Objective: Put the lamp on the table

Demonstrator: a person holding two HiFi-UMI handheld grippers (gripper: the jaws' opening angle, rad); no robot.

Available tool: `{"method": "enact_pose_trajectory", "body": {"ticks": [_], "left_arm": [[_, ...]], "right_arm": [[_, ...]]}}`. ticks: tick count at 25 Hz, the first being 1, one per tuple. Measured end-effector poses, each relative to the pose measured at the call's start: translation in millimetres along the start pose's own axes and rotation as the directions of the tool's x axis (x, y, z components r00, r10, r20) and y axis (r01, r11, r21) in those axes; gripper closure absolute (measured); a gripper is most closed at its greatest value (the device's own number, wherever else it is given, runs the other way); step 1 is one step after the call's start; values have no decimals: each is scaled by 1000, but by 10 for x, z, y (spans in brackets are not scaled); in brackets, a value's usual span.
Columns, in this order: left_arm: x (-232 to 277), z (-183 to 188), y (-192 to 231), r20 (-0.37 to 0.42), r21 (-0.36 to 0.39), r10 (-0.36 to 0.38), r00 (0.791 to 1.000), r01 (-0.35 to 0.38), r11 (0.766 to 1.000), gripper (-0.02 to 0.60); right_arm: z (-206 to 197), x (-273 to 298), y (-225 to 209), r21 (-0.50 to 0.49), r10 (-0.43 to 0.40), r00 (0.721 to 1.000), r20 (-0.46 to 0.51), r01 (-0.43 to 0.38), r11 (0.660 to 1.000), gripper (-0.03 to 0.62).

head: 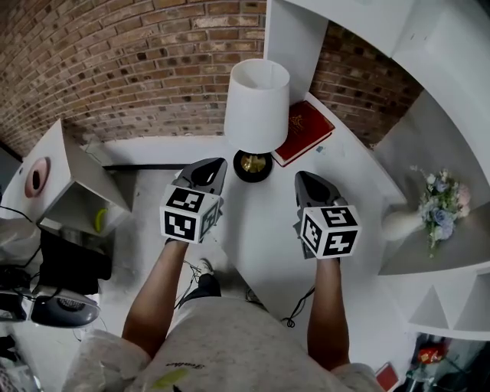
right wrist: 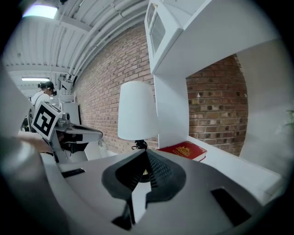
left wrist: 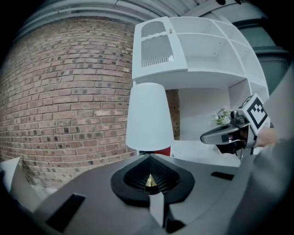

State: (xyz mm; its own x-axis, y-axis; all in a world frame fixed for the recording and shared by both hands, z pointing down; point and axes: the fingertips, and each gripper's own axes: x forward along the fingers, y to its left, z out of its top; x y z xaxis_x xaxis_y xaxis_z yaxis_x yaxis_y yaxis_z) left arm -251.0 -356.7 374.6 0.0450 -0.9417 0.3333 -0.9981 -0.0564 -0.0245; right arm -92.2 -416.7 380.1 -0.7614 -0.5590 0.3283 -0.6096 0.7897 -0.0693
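Soft, even light fills all views, and shadows are faint. A ceiling light (right wrist: 40, 10) glares in the right gripper view. The lamp (head: 256, 99) looks bright, not washed out. Both gripper views bow strongly, darken at the corners and blur the near foreground.

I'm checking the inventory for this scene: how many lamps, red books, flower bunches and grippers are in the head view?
lamp: 1
red book: 1
flower bunch: 1
grippers: 2 (left gripper, right gripper)
Total: 5

Left gripper (head: 220, 163) closed (empty); right gripper (head: 301, 177) apparently closed too.
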Motion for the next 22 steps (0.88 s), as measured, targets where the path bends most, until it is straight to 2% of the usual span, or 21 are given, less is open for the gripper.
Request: {"method": "enact_pose_trajectory", "body": {"ticks": [5, 22], "left_arm": [[-50, -43, 88, -16, -14, 24, 1000, -25, 1000, 583], [-2, -112, 22, -37, -46, -38, 999, 36, 998, 584]], "right_arm": [[-9, 1, 10, 8, 5, 1000, 5, -6, 1000, 591], [-69, 40, -24, 16, -4, 1000, -8, 4, 1000, 591]]}}
